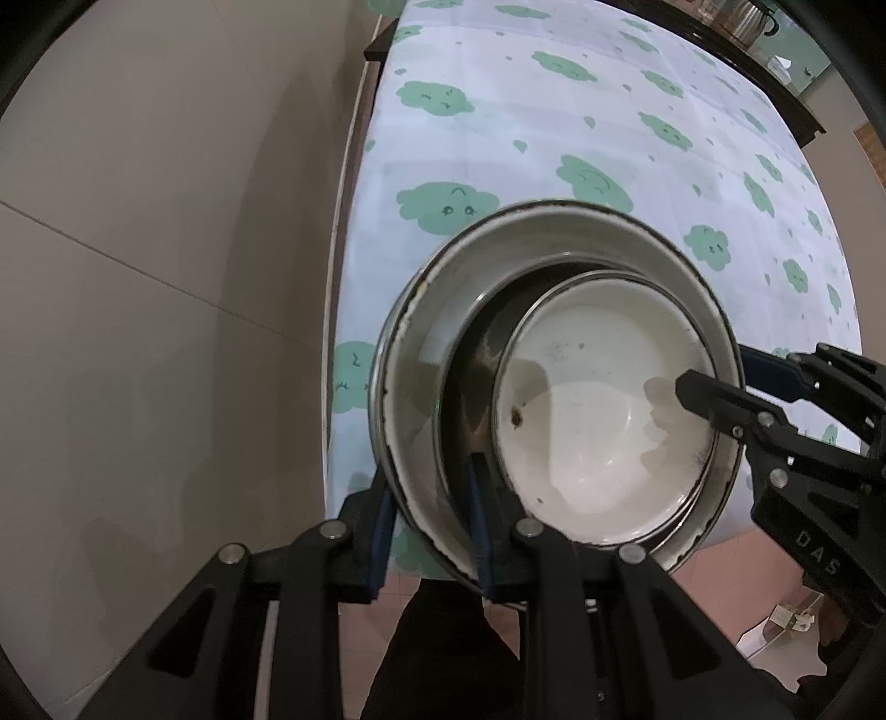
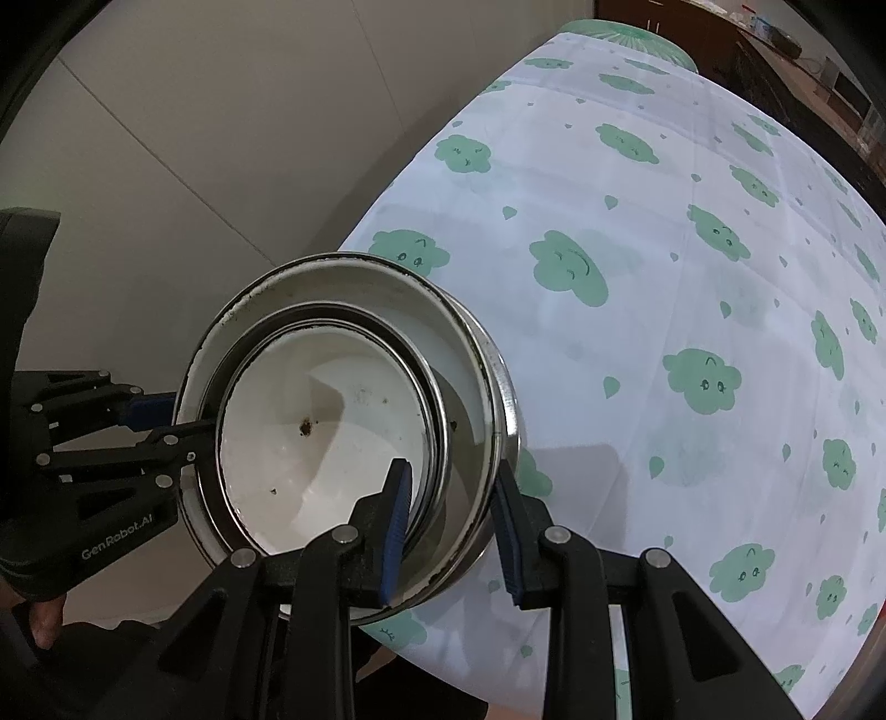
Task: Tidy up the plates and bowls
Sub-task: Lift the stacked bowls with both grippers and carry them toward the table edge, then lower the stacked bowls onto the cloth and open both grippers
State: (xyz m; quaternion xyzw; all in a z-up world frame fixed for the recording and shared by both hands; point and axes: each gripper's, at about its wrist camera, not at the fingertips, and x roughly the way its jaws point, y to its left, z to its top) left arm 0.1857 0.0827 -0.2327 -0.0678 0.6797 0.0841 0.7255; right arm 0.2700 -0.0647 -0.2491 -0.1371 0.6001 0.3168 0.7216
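A stack of nested bowls is held over the near left corner of the table (image 1: 554,138) (image 2: 692,266). The large white enamel bowl (image 1: 443,288) (image 2: 437,315) has a chipped dark rim. A steel-rimmed middle bowl (image 1: 462,365) sits in it, tilted. Inside that is a smaller white bowl (image 1: 587,399) (image 2: 315,432) with brown specks. My left gripper (image 1: 432,526) (image 2: 188,426) is shut on the large bowl's wall at one side. My right gripper (image 2: 451,531) (image 1: 731,382) is shut across the nested rims at the opposite side, one finger inside the small bowl.
A white cloth with green cloud figures covers the table. A beige wall (image 1: 166,277) runs along its left edge. Pink floor tiles (image 1: 720,570) show below the stack. Dark furniture (image 1: 775,88) with a metal pot (image 1: 747,22) stands beyond the far edge.
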